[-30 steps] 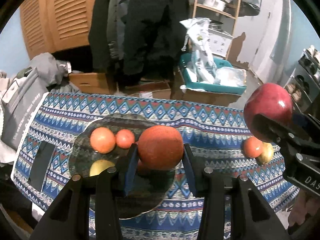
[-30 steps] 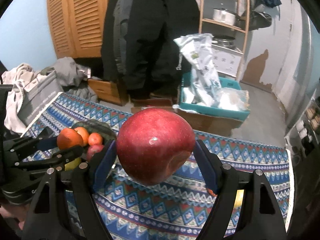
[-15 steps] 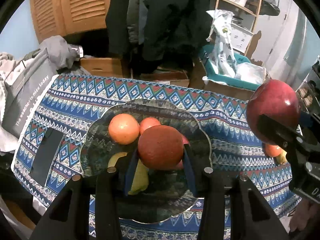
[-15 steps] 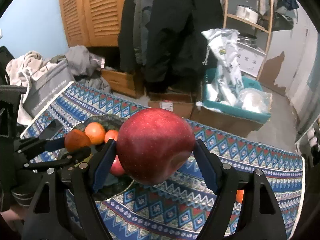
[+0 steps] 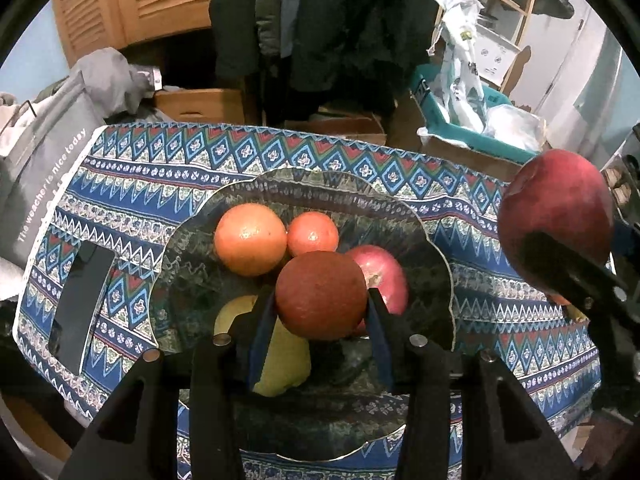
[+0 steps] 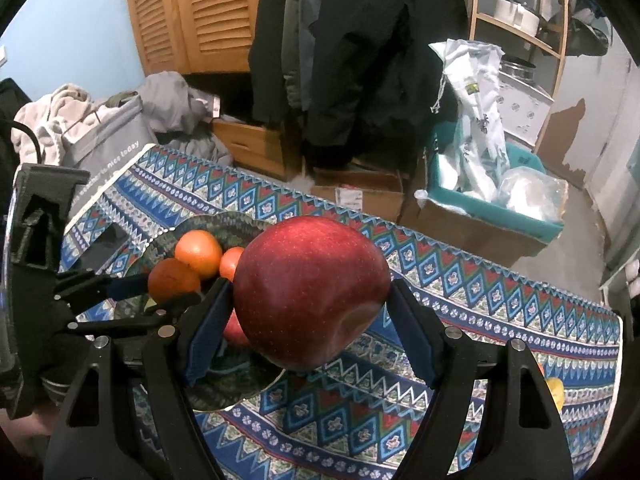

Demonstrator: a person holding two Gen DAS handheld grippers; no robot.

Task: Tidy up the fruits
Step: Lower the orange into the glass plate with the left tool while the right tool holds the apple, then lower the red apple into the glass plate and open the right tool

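Left gripper fingers clamped on dark orange above glass plate; right gripper gripping red apple. Lower into bare spot, then release gently.

A table covered by a blue, red and white zigzag-patterned cloth carries the scene. Directly on the cloth lie a dark glass plate with a scalloped rim and, near the left edge, a flat black rectangular phone. Towards the right end of the cloth, well apart from the plate, rests a small yellow fruit just beside a small orange one.
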